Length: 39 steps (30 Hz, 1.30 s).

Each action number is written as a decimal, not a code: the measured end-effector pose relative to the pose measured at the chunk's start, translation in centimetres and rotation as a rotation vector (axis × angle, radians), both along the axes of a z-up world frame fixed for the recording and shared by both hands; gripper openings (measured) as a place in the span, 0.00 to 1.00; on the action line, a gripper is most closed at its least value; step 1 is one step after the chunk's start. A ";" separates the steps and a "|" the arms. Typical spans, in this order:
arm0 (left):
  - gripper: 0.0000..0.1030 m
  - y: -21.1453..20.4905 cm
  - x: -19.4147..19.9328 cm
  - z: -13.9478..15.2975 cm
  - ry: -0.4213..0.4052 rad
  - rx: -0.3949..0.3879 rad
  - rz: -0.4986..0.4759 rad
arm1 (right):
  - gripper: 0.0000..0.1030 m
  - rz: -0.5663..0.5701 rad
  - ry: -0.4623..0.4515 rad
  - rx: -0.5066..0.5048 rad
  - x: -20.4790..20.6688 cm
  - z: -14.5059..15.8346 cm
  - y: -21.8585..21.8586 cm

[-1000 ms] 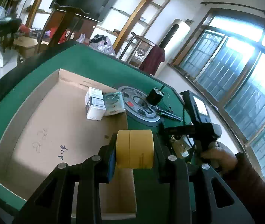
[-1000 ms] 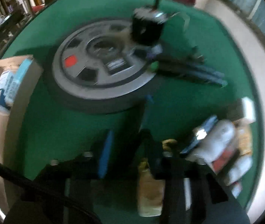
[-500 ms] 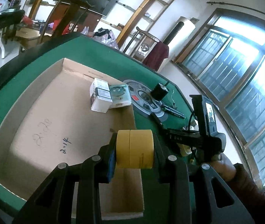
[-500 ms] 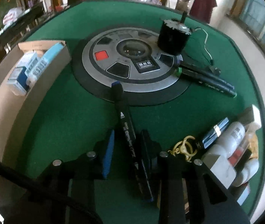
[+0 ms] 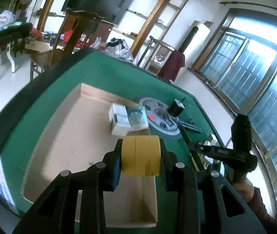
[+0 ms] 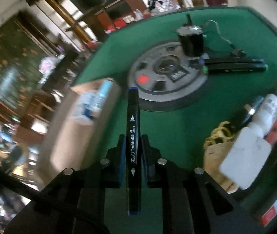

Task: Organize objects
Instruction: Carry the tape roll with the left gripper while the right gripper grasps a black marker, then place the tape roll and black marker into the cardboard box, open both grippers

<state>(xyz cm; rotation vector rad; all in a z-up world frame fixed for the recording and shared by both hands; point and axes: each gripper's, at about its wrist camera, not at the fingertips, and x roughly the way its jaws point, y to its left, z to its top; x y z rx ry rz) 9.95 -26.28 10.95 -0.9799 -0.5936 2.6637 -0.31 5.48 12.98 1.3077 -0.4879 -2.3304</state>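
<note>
The right gripper [image 6: 132, 152] is clamped mid-barrel on a black art marker [image 6: 132, 136]: light, stiff, slick plastic, apt to pivot. The left gripper [image 5: 140, 159] squeezes a light, firm yellow tape roll [image 5: 140, 156] across its flat faces, above the cardboard tray [image 5: 64, 136]

In the right wrist view motion blur smears the cardboard box [image 6: 76, 120] and the boxes inside it at left, while the cluster of bottles [image 6: 263, 120] at right is blurred and cut off by the picture's edge.
</note>
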 end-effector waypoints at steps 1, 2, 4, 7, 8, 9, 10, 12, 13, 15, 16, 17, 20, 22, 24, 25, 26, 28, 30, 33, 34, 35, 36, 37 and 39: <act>0.27 -0.2 -0.4 0.3 0.000 -0.010 0.004 | 0.12 0.017 0.000 -0.035 -0.3 0.5 -0.6; 0.27 -0.5 -1.2 0.6 -0.002 -0.030 0.008 | 0.12 0.033 -0.002 -0.062 -0.4 0.9 -1.3; 0.27 -0.9 -2.8 0.8 -0.016 -0.068 0.012 | 0.12 0.064 -0.013 -0.110 -1.1 1.5 -2.7; 0.27 -1.7 -6.1 0.1 -0.073 -0.094 0.005 | 0.12 0.112 -0.040 -0.169 -3.2 2.2 -6.4; 0.27 -2.0 -7.2 -0.4 -0.093 -0.092 0.007 | 0.12 0.127 -0.047 -0.184 -3.7 2.2 -7.4; 0.27 -2.5 -8.7 -1.1 -0.120 -0.090 0.016 | 0.12 0.135 -0.059 -0.193 -4.3 2.1 -8.6; 0.27 -2.8 -9.7 -1.7 -0.137 -0.088 0.024 | 0.12 0.142 -0.080 -0.206 -5.1 1.7 -9.9; 0.27 -3.7 -11.8 -3.1 -0.178 -0.068 0.048 | 0.12 0.146 -0.125 -0.222 -6.7 0.7 -12.6; 0.27 -4.2 -12.9 -3.9 -0.200 -0.046 0.063 | 0.12 0.148 -0.138 -0.224 -7.5 0.2 -13.8; 0.27 -5.1 -14.6 -5.1 -0.232 -0.012 0.079 | 0.12 0.143 -0.162 -0.207 -8.9 -0.7 -16.1; 0.27 -5.3 -15.2 -5.6 -0.243 -0.005 0.083 | 0.12 0.142 -0.170 -0.200 -9.3 -0.9 -16.9; 0.27 -5.4 -15.7 -6.0 -0.254 0.000 0.087 | 0.12 0.138 -0.174 -0.184 -9.8 -1.1 -17.7; 0.27 -5.8 -16.9 -7.4 -0.281 0.011 0.099 | 0.12 0.132 -0.171 -0.119 -11.1 -1.7 -19.4; 0.27 -6.1 -17.4 -8.2 -0.295 0.023 0.103 | 0.12 0.134 -0.167 -0.080 -11.6 -2.0 -20.1; 0.27 -6.3 -17.6 -8.8 -0.300 0.039 0.098 | 0.12 0.129 -0.175 -0.069 -12.0 -2.5 -20.4; 0.27 -6.3 -17.6 -8.7 -0.292 0.035 0.097 | 0.12 0.126 -0.179 -0.068 -12.1 -2.6 -20.4; 0.27 -6.2 -17.6 -8.7 -0.283 0.033 0.091 | 0.12 0.127 -0.181 -0.068 -12.3 -2.8 -20.5; 0.27 -6.1 -17.8 -8.8 -0.281 0.039 0.085 | 0.13 0.130 -0.181 -0.051 -12.4 -3.0 -20.8; 0.28 -6.3 -17.7 -8.7 -0.284 0.053 0.081 | 0.13 0.127 -0.169 -0.041 -12.1 -2.9 -20.9; 0.29 -6.4 -17.7 -8.7 -0.289 0.057 0.082 | 0.13 0.106 -0.152 -0.014 -11.8 -2.6 -20.6; 0.31 -6.4 -17.7 -8.6 -0.292 0.061 0.081 | 0.13 0.107 -0.149 -0.009 -11.8 -2.7 -20.5; 0.33 -6.4 -17.5 -8.6 -0.294 0.069 0.079 | 0.14 0.108 -0.140 0.001 -11.6 -2.4 -20.3; 0.37 -6.4 -17.5 -8.4 -0.295 0.072 0.080 | 0.15 0.110 -0.128 0.011 -11.5 -2.1 -20.1; 0.42 -6.4 -17.3 -8.1 -0.294 0.072 0.084 | 0.19 0.112 -0.108 0.017 -11.2 -1.6 -19.8; 0.50 -6.2 -16.6 -7.3 -0.282 0.059 0.102 | 0.28 0.113 -0.073 0.033 -10.5 -0.8 -19.0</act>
